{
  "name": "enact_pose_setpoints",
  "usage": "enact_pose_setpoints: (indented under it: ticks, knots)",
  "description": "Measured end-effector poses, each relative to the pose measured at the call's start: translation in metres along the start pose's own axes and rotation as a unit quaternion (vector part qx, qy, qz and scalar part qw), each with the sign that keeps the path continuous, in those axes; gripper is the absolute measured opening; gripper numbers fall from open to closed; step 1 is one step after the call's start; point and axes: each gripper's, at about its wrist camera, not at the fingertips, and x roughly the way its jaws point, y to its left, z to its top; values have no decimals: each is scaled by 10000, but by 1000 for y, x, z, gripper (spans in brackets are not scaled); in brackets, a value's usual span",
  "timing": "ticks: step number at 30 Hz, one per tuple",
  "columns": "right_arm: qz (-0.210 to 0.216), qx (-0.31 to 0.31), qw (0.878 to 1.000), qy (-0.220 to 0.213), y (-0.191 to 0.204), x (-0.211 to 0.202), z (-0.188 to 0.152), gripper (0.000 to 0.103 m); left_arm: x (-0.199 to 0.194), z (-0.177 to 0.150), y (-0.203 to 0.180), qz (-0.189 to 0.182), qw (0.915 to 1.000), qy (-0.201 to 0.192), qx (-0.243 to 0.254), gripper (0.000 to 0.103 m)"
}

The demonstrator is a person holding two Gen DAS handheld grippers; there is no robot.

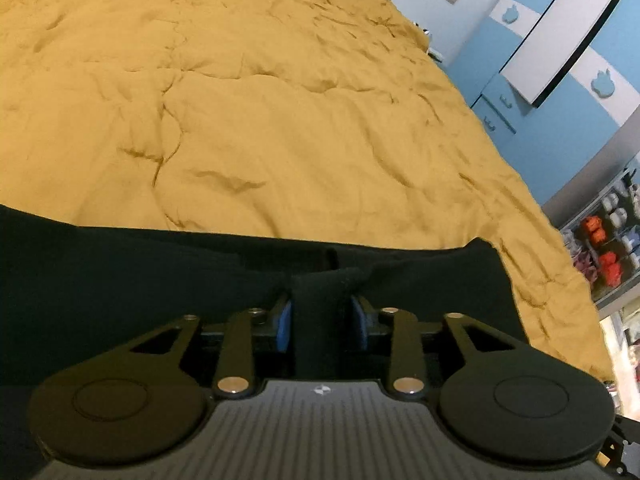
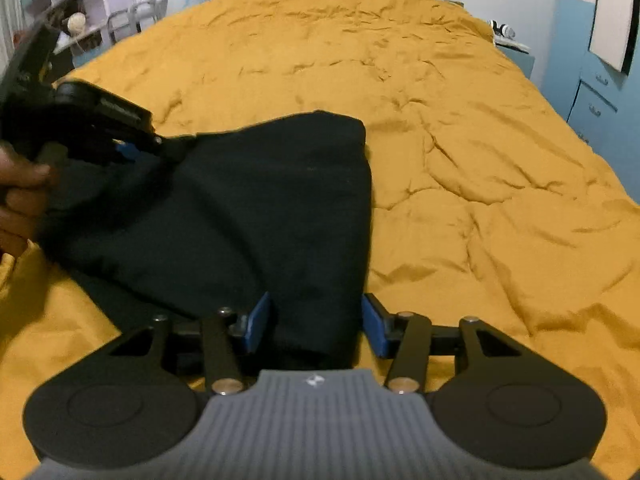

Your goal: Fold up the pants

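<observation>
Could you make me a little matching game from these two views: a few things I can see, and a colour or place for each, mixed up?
Things:
1. pants
2. bedspread
3. finger pads
4. person's hand

Colour or place:
A. mustard yellow, covering the whole bed
B. blue, on either side of a fold of dark cloth
C. at the left edge of the right wrist view
D. black, lying on the bed

Pairs: 1-D, 2-A, 3-B, 4-C
</observation>
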Motion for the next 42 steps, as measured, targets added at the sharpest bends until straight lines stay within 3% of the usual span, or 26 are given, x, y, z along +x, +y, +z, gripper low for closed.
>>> enact_pose_setpoints:
  ticks: [3, 5, 7, 11, 15, 17, 19, 22, 25, 28, 30, 32, 35, 38, 40, 42]
  knots:
    - [108, 195, 9996, -185, -9, -11, 3, 47, -29, 4, 14, 158, 9993, -264, -222, 51]
    - [220, 538, 9980, -251, -19, -14, 3, 47, -63, 1, 26, 343, 9970, -633, -297, 72]
    - [368, 1030, 9934, -349, -31, -17, 1, 47, -101, -11, 42, 354, 9936, -1013, -358, 82]
    - [458, 1743, 9825, -472, -40, -15, -11, 47, -151, -45, 92, 534, 9864, -1296, -853, 85]
    - [315, 2213, 9725, -648, -41, -16, -19, 55, -178, -77, 141, 792, 9764, -1422, -1420, 84]
    - [464, 2531, 9640, -664, -44, -15, -22, 55, -185, -88, 150, 905, 9732, -1450, -1541, 84]
    - [706, 2856, 9537, -626, -46, -13, -25, 55, -185, -95, 141, 829, 9754, -1448, -1444, 84]
    - [861, 3425, 9338, -566, -46, -9, -33, 54, -166, -96, 102, 604, 9855, -1301, -908, 84]
    - [978, 4347, 8933, -598, -53, -6, -46, 50, -140, -97, 48, 301, 9925, -1179, -128, 83]
    - [1019, 4983, 8587, -635, -57, -4, -57, 44, -120, -93, 1, 44, 9922, -1092, 593, 82]
    - [1037, 5084, 8528, -592, -55, -1, -60, 44, -114, -90, -12, 136, 9914, -1034, 796, 82]
    - [1054, 5016, 8569, -542, -52, 4, -58, 44, -115, -85, -7, 284, 9917, -1028, 720, 82]
    - [1099, 5040, 8548, -563, -53, 11, -58, 44, -130, -82, 26, 595, 9910, -1190, 174, 83]
    - [1162, 5002, 8558, -634, -53, 13, -60, 44, -151, -82, 92, 784, 9803, -1341, -1220, 88]
    - [1171, 4944, 8586, -681, -52, 14, -62, 44, -162, -91, 142, 468, 9586, -1391, -2439, 88]
    - [1161, 4908, 8607, -701, -52, 14, -62, 44, -163, -102, 173, 190, 9361, -1417, -3214, 88]
